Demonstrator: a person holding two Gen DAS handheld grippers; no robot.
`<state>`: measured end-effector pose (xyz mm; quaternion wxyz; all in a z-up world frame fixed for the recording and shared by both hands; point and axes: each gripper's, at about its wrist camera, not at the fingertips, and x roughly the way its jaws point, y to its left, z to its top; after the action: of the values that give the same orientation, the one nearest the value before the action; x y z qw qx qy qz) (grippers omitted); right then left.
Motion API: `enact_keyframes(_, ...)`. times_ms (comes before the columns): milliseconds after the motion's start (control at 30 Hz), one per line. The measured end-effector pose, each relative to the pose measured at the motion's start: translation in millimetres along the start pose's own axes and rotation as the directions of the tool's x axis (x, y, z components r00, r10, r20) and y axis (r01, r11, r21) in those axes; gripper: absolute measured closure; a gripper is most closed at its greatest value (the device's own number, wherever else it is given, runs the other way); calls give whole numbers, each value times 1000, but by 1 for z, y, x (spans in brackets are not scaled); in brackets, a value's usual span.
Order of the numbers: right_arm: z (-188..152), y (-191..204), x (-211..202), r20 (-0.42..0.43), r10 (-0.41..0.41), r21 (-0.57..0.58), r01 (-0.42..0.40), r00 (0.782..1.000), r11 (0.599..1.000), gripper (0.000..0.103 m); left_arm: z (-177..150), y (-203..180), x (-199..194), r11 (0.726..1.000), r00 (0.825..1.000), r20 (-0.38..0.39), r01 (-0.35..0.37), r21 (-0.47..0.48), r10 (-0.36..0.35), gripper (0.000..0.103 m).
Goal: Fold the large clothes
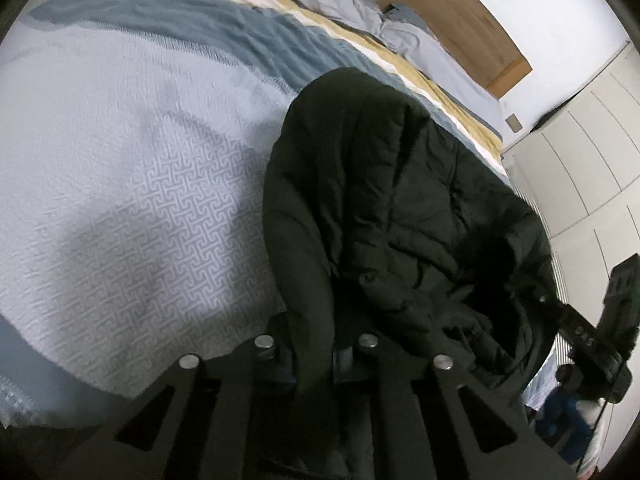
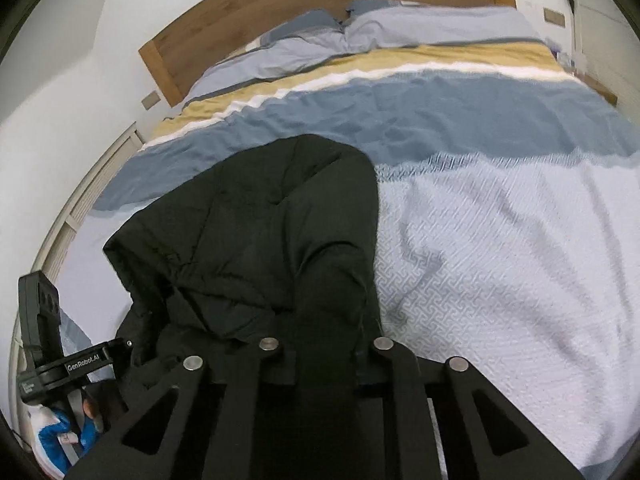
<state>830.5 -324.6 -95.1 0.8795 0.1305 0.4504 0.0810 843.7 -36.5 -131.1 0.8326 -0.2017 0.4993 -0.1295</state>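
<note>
With both tools clamped on jacket [image 1: 400,208], it's draped over bed [image 1: 140,200].

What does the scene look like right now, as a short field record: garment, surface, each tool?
garment: dark quilted puffer jacket, lying on the bed, near edge bunched at both tools
surface: pale blue woven bedspread; blue and tan striped duvet beyond
left tool: shut on jacket edge
right tool: shut on jacket edge
backdrop: wooden headboard

Black quilted jacket [image 1: 400,208] on pale-blue key-patterned bedspread [image 1: 168,216]; blue, white, mustard striped duvet [image 2: 400,92]; brown wooden headboard [image 2: 320,12].
</note>
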Motion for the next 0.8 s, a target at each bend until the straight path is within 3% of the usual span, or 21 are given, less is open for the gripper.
enact_keyframes(233,-18,27,-75,50,45,-142,-37,998,989,92,-31,-6,-55,999,999,29,39,3,-39,95)
enact_keyframes(400,-53,46,-141,90,105,-192,-86,990,978,92,-67,-6,-112,997,994,69,83,3,-83,95)
enact_keyframes(667,-123,56,-228,137,183,-164,-160,973,973,92,-143,1,-184,990,985,104,138,16,-139,95)
enact_keyframes(800,-164,52,-251,134,193,-119,-177,972,977,92,-176,18,-200,984,980,99,176,-33,-172,95)
